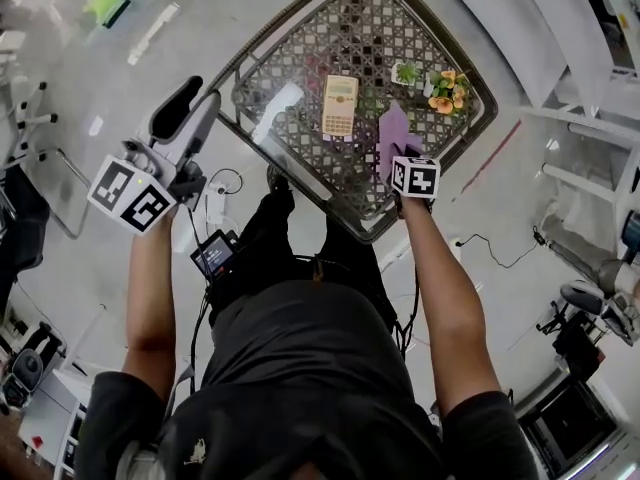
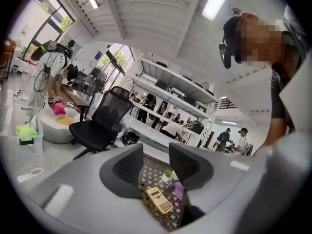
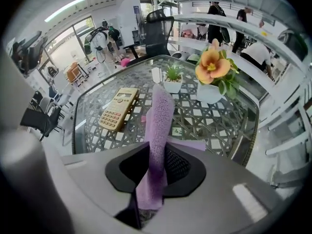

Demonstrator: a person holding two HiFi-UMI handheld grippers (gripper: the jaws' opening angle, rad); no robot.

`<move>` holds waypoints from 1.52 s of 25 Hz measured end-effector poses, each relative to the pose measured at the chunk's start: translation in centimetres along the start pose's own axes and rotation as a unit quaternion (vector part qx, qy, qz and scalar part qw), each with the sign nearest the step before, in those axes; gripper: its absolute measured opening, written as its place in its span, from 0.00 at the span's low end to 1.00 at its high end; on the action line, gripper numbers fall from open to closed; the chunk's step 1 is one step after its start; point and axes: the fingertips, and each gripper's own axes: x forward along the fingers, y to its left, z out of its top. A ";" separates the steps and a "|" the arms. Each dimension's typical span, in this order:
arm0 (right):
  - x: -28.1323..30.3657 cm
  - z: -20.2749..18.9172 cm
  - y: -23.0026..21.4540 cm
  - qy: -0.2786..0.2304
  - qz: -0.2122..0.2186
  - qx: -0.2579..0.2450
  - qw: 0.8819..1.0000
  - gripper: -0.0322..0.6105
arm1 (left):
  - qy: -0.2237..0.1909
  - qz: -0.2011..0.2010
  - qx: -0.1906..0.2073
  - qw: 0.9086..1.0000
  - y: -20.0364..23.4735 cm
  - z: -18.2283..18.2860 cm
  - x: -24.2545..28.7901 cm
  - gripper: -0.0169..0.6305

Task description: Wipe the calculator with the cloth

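A cream calculator [image 1: 340, 105] lies flat near the middle of the glass-topped lattice table [image 1: 300, 183]. My right gripper [image 1: 402, 158] hovers over the table's near right side, pointing steeply down, shut on a purple cloth [image 1: 393, 133]. In the right gripper view the cloth [image 3: 158, 130] runs up from between the pads of the right gripper [image 3: 156, 167], and the calculator [image 3: 118, 109] lies to its left. My left gripper [image 1: 190, 113] is held off the table's left edge, open and empty. Through the gap of the left gripper [image 2: 156, 167] the calculator [image 2: 159, 200] shows far below.
A small green plant in a white pot [image 1: 405, 73] and a pot of orange flowers [image 1: 445, 90] stand at the table's far right. A black office chair [image 2: 105, 118] stands beyond the table. Shelving and people are in the background.
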 end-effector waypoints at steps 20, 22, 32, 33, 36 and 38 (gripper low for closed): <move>-31.1 15.7 1.2 -0.415 0.069 0.049 0.906 0.28 | 0.011 -0.038 0.057 0.998 -5.3 4.5 -1.0 0.30; -35.8 17.3 1.8 -0.455 0.046 0.024 0.889 0.28 | 0.011 -0.045 0.063 0.997 -6.0 4.9 -0.9 0.30; -48.6 19.2 3.5 -0.541 -0.011 0.007 0.841 0.28 | 0.002 -0.076 0.082 0.994 -9.2 6.4 -1.6 0.30; -49.3 19.0 3.7 -0.543 -0.013 0.004 0.840 0.28 | -0.001 -0.078 0.084 0.993 -9.5 6.6 -1.7 0.29; -50.8 18.3 4.0 -0.545 -0.020 -0.002 0.838 0.28 | -0.006 -0.087 0.089 0.992 -10.2 7.1 -2.1 0.30; -51.6 17.9 3.9 -0.545 -0.027 -0.003 0.838 0.27 | -0.007 -0.088 0.087 0.992 -10.5 7.3 -2.1 0.30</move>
